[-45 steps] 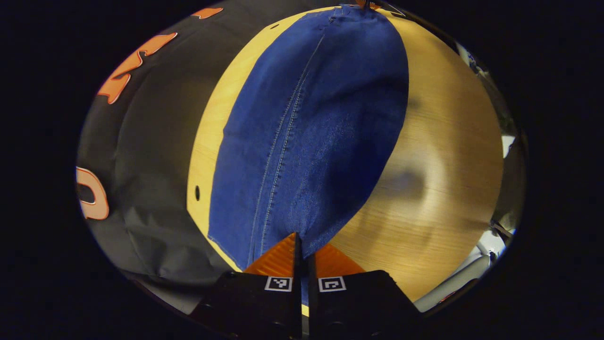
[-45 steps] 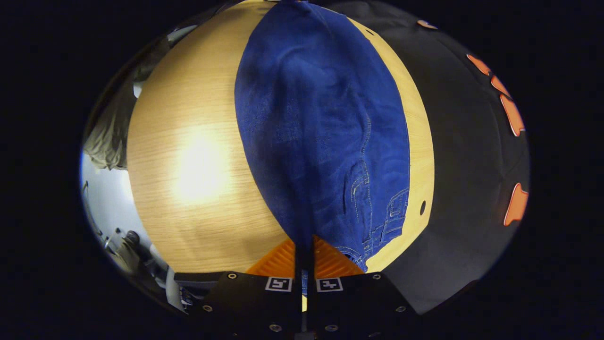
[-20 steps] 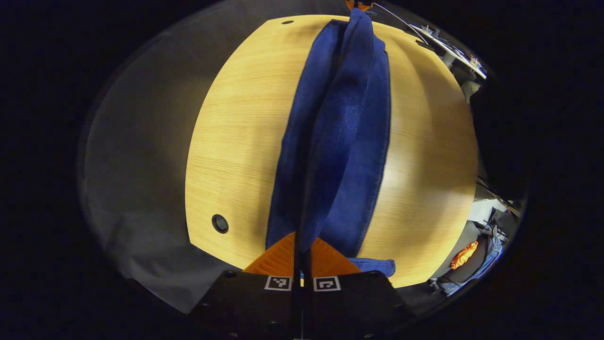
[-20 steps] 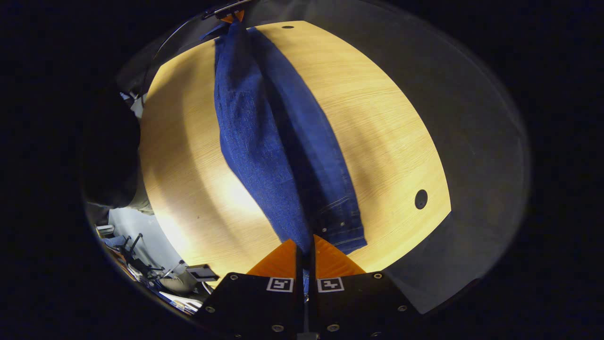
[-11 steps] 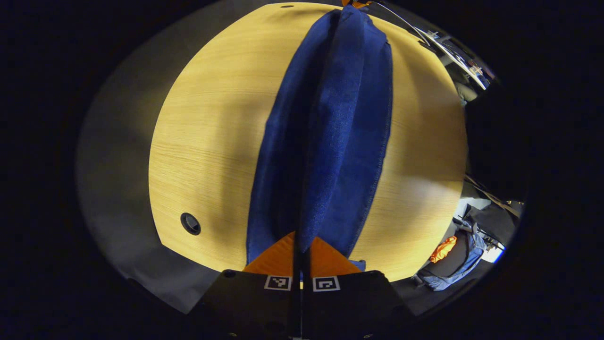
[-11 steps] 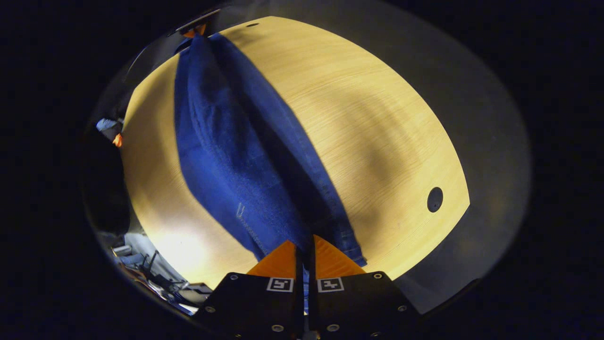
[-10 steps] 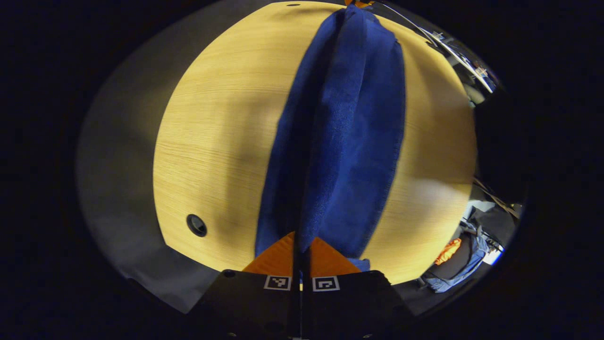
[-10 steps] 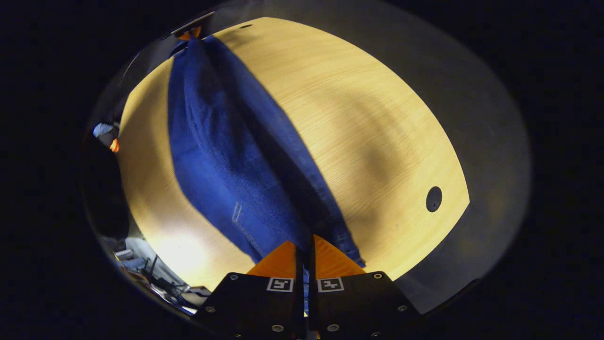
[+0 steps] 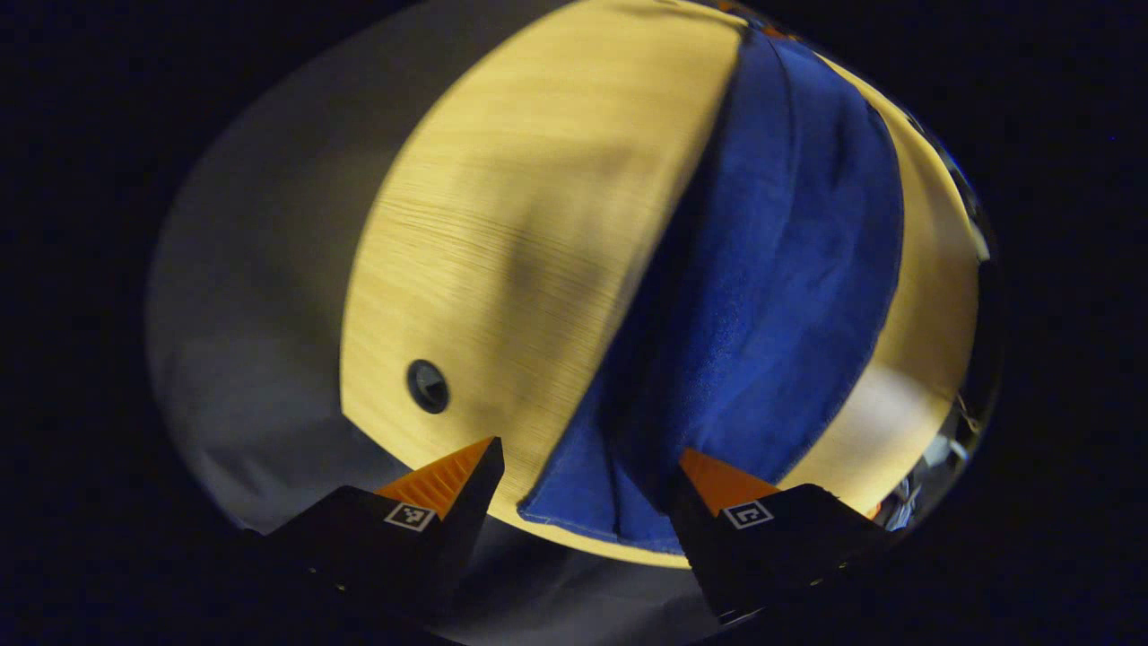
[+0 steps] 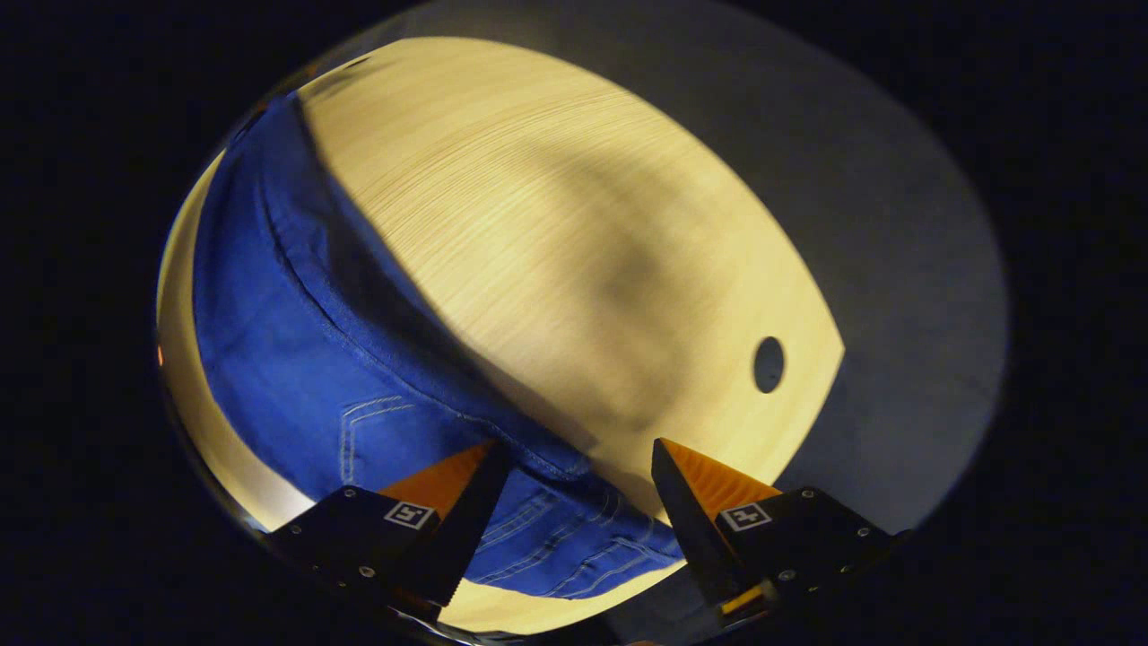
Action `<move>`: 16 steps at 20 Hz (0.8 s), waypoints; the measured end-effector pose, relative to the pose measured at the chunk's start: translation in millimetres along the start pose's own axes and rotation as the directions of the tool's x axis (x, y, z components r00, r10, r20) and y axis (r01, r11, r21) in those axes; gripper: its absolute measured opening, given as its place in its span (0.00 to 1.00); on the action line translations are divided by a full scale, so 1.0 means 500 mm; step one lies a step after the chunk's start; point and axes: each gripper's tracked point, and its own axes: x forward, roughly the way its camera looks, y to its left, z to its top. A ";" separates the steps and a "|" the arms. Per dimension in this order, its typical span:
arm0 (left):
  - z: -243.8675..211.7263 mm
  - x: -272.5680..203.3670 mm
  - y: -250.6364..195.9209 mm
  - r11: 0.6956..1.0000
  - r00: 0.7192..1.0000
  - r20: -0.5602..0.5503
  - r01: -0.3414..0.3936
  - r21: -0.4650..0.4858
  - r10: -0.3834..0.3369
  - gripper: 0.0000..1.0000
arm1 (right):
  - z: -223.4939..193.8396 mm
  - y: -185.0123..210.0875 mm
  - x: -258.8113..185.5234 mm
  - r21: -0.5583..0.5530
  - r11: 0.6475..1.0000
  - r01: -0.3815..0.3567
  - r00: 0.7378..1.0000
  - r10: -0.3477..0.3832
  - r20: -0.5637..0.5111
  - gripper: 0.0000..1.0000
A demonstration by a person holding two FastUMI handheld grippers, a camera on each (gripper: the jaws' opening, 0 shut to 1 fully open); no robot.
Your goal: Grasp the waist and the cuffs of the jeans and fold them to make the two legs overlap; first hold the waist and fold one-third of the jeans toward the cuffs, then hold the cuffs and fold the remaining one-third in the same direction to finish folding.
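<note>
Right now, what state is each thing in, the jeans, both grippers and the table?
jeans: folded lengthwise, legs overlapping, lying on the table, held by neither gripper
left gripper: open, over the cuff end
right gripper: open, over the waist end
wooden table: jeans lying on it, round hole uncovered

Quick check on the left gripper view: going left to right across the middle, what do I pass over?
Grey cloth-covered surface beside the table → light wooden tabletop, with its round dark cable hole → folded blue denim jeans → a narrow strip of the same tabletop on the far side.
</note>
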 end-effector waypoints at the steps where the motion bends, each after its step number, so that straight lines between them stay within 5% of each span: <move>1: 0.009 -0.025 0.008 0.995 0.996 0.068 -0.058 -0.077 0.063 1.00 | 0.016 -0.026 -0.022 0.082 0.996 0.033 0.998 -0.036 0.043 0.99; 5: 0.002 -0.099 0.004 0.931 0.946 0.247 -0.117 -0.345 0.210 1.00 | 0.064 -0.102 -0.140 0.376 0.925 0.058 0.969 -0.143 0.202 0.99; 8: -0.043 -0.109 0.009 0.886 0.912 0.316 -0.098 -0.453 0.262 0.99 | 0.046 -0.097 -0.141 0.575 0.817 -0.049 0.936 -0.163 0.312 0.99; 10: -0.101 -0.095 -0.007 0.897 0.941 0.251 -0.104 -0.429 0.229 0.99 | 0.048 -0.086 -0.124 0.670 0.725 -0.159 0.913 -0.151 0.380 0.99; 12: -0.162 -0.112 0.021 0.904 0.948 0.170 -0.186 -0.385 0.268 1.00 | 0.049 -0.064 -0.116 0.728 0.643 -0.240 0.897 -0.140 0.420 0.98; 14: -0.191 -0.139 0.064 0.874 0.930 0.144 -0.254 -0.415 0.338 0.99 | 0.056 -0.054 -0.108 0.757 0.574 -0.310 0.874 -0.141 0.465 0.98; 16: -0.203 -0.161 0.086 0.812 0.901 0.136 -0.296 -0.502 0.413 0.99 | 0.056 -0.051 -0.111 0.779 0.510 -0.363 0.858 -0.142 0.493 0.98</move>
